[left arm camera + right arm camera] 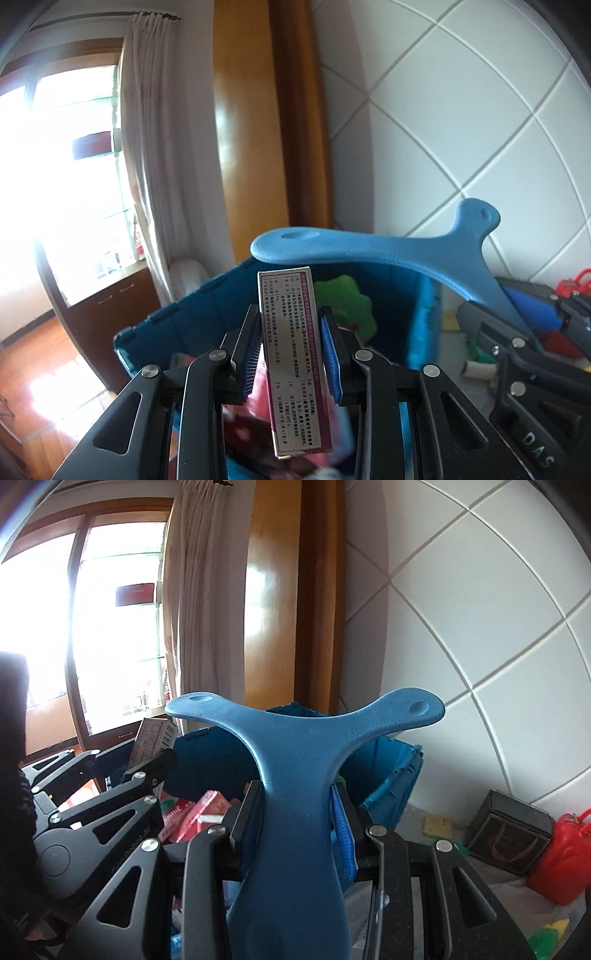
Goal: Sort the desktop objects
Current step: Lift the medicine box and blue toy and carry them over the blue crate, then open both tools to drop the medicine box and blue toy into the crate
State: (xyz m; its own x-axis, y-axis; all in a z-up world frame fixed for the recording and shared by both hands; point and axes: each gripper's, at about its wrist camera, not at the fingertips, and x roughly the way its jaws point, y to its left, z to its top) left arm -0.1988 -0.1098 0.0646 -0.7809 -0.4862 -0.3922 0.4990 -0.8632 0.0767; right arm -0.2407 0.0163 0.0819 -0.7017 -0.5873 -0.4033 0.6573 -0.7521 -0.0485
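Left tool clamped on slim silver-white carton, held upright, printed text panel and purple edging shown, raised above open blue crate. Right tool clamped on stem of blue matte T-shaped piece; two curved arms spread wide, dimple seen near each tip, held above same crate.

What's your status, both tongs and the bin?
Left tongs shut on box. Right tongs shut on blue Y-shaped tool. Both held over open blue bin, already part full. Nothing in the way.
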